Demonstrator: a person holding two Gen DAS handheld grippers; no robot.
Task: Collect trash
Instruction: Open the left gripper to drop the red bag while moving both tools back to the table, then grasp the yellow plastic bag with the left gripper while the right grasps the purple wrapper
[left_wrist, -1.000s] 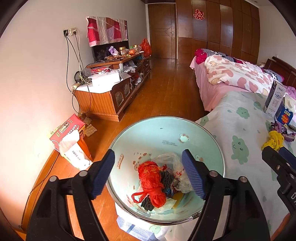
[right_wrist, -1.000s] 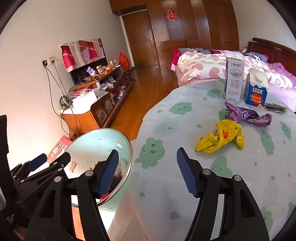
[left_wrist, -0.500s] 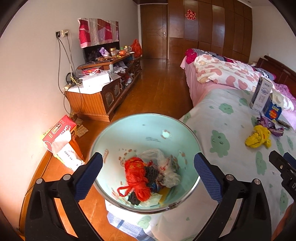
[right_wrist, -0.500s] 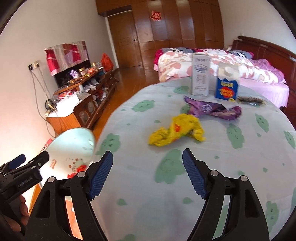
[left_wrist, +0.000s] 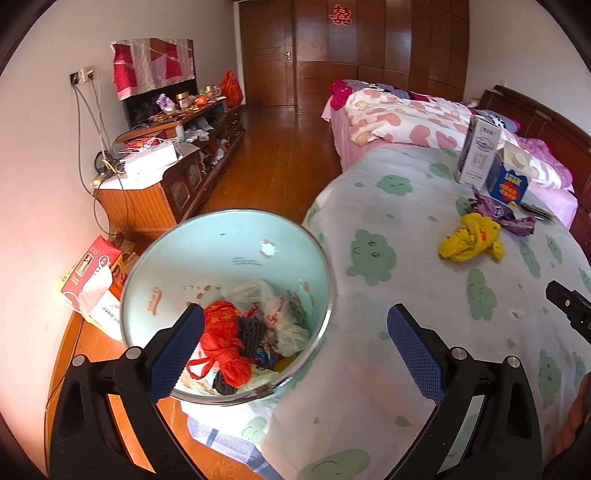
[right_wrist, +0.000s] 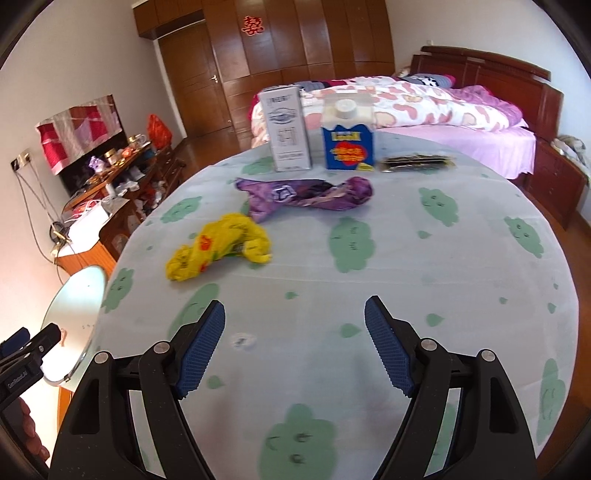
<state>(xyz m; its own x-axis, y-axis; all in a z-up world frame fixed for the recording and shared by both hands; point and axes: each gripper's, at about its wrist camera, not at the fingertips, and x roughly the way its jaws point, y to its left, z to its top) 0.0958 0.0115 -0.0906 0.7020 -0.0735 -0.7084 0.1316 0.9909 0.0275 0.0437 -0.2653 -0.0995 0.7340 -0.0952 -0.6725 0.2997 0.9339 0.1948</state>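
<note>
1. Both grippers spread, empty: right gripper (right_wrist: 293, 347) over the bed, left gripper (left_wrist: 295, 350) by the bin (left_wrist: 314, 254).
2. I go for the yellow wrapper (right_wrist: 221, 245), mid-bed, pinching its bunched middle.

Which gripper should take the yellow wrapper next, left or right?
Right. The right gripper is open, empty, over the table, facing the yellow wrapper with nothing between. The left gripper, also open, sits by the trash bin, farther from the wrapper.
</note>
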